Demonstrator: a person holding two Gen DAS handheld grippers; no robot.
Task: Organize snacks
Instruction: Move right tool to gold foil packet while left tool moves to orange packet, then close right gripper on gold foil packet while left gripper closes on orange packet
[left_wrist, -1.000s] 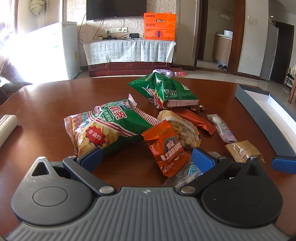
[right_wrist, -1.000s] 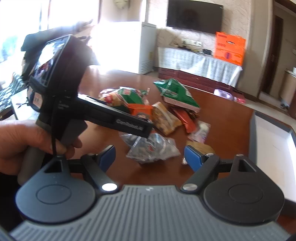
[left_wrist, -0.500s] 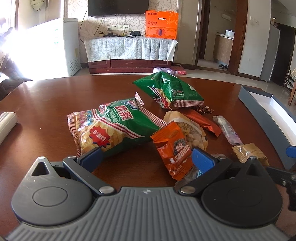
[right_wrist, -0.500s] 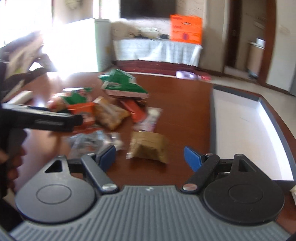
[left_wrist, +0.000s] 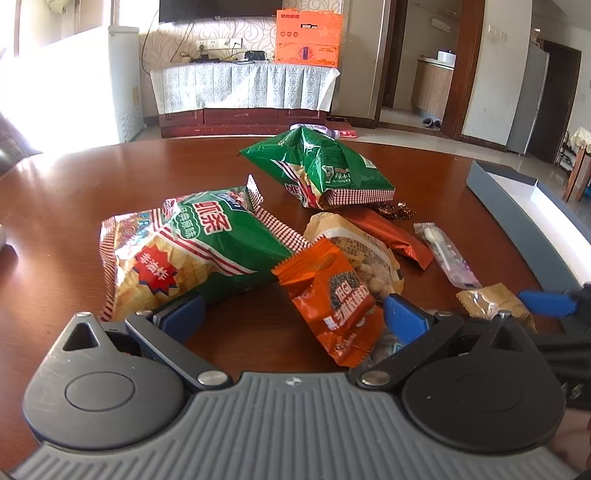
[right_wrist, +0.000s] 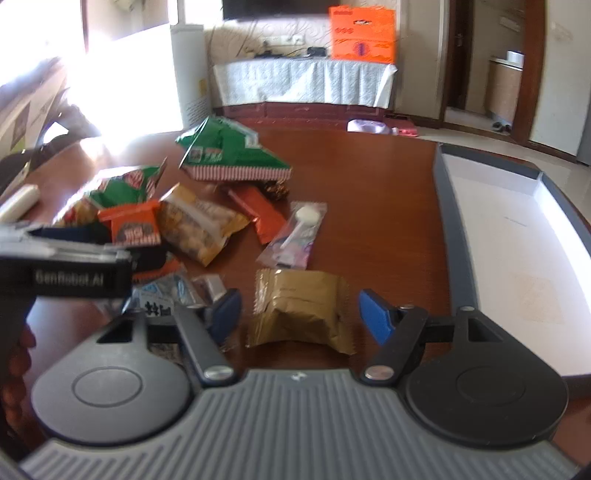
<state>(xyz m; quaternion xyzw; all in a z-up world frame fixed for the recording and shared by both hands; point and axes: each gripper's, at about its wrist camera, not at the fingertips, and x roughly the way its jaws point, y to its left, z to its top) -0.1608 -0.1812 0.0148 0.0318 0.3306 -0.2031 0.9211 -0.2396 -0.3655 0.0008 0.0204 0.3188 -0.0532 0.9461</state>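
Observation:
Snack packs lie in a heap on the round brown table (left_wrist: 74, 192). My left gripper (left_wrist: 291, 319) is open, with the tail of an orange packet (left_wrist: 332, 306) lying between its jaws. A big green chip bag (left_wrist: 192, 254) sits by the left pad. My right gripper (right_wrist: 301, 315) straddles a gold packet (right_wrist: 299, 306). Its jaws are closing, and a small gap still shows at each pad. One of its blue fingertips (left_wrist: 546, 302) shows beside the gold packet (left_wrist: 491, 302) in the left wrist view.
A second green bag (right_wrist: 229, 155), a peanut bag (right_wrist: 199, 229), a red-brown bar (right_wrist: 262, 214) and a wrapped lollipop (right_wrist: 295, 232) lie farther back. A clear packet (right_wrist: 166, 295) lies left of the gold one. A white box with a dark rim (right_wrist: 443, 206) stands at right.
My right gripper swung right, from over the clear packet to around the gold packet, and its jaws narrowed. My left gripper crept closer to the orange packet.

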